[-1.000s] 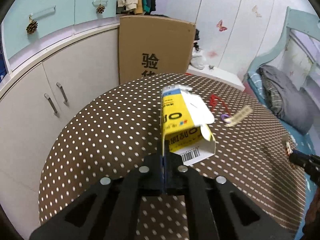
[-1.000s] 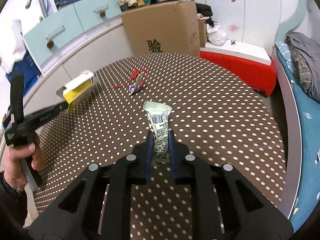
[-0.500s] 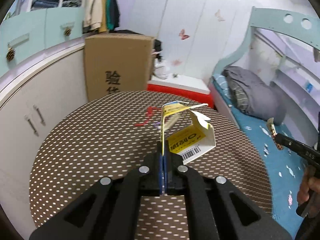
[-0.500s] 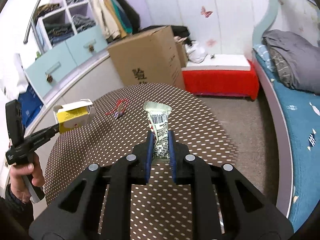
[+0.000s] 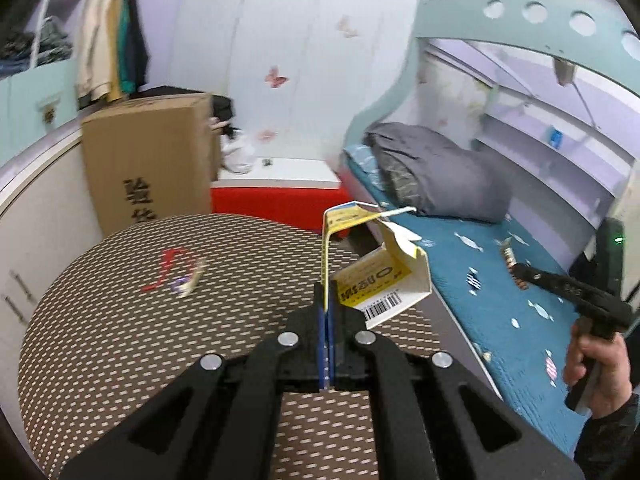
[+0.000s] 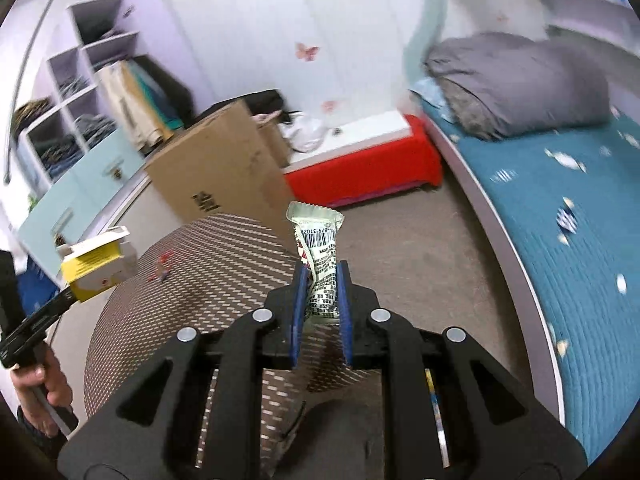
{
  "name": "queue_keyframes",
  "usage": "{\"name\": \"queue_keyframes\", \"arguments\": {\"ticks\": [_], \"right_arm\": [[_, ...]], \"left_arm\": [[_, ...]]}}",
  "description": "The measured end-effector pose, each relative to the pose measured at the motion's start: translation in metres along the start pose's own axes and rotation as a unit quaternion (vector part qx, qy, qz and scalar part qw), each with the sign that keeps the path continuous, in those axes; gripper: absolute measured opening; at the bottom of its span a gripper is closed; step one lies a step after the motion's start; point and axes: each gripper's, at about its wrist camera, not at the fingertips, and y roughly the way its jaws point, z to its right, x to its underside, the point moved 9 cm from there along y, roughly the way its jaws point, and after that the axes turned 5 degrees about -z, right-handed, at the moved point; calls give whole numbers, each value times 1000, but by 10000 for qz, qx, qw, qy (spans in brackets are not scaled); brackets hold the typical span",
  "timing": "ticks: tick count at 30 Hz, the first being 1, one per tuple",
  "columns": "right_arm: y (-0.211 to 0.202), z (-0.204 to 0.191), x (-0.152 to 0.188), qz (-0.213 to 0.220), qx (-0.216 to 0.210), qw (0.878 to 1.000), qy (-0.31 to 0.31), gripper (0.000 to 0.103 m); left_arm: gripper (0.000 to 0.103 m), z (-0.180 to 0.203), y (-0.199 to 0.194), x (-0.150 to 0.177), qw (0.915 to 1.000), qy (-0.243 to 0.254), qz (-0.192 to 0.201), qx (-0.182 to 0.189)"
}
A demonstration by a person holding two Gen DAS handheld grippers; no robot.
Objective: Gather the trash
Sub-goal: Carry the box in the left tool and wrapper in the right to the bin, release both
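Observation:
My left gripper point(image 5: 327, 300) is shut on the flap of an opened yellow and white carton point(image 5: 380, 276), held in the air above the right edge of the round dotted table point(image 5: 120, 340). The carton also shows at the left of the right wrist view point(image 6: 96, 264). My right gripper point(image 6: 320, 280) is shut on a crumpled white snack wrapper point(image 6: 318, 248) with a barcode, held upright above the table's right edge. The right gripper and wrapper show at the far right of the left wrist view point(image 5: 516, 268).
A red string with a purple tag and a small strip point(image 5: 180, 276) lies on the table. A tall cardboard box point(image 5: 152, 160) stands behind the table. A red bench point(image 6: 360, 168) and a bed with teal cover point(image 6: 560, 220) lie to the right, brown floor point(image 6: 420, 240) between.
Both grippers have risen and swung right with their loads, from over the middle of the table towards its right edge, the floor and the bed.

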Motion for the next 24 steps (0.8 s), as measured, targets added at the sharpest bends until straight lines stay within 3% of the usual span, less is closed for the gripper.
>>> {"name": "queue_keyframes", "arguments": {"ticks": [7, 11, 12, 13, 24], "right_arm": [[36, 79, 39, -484, 356, 9948, 828, 16], [70, 119, 70, -842, 470, 9868, 1301, 21], [75, 128, 77, -911, 453, 9846, 1421, 41], [81, 137, 83, -978, 476, 9816, 1572, 72], [46, 187, 97, -590, 589, 9736, 2123, 78]], "left_arm": [[1, 66, 22, 1, 9980, 498, -159, 345], [1, 96, 43, 5, 9956, 735, -349, 462], [1, 101, 47, 6, 9950, 777, -392, 483], [1, 105, 51, 7, 9944, 820, -434, 508], [1, 179, 117, 34, 9810, 1342, -1113, 845]]}}
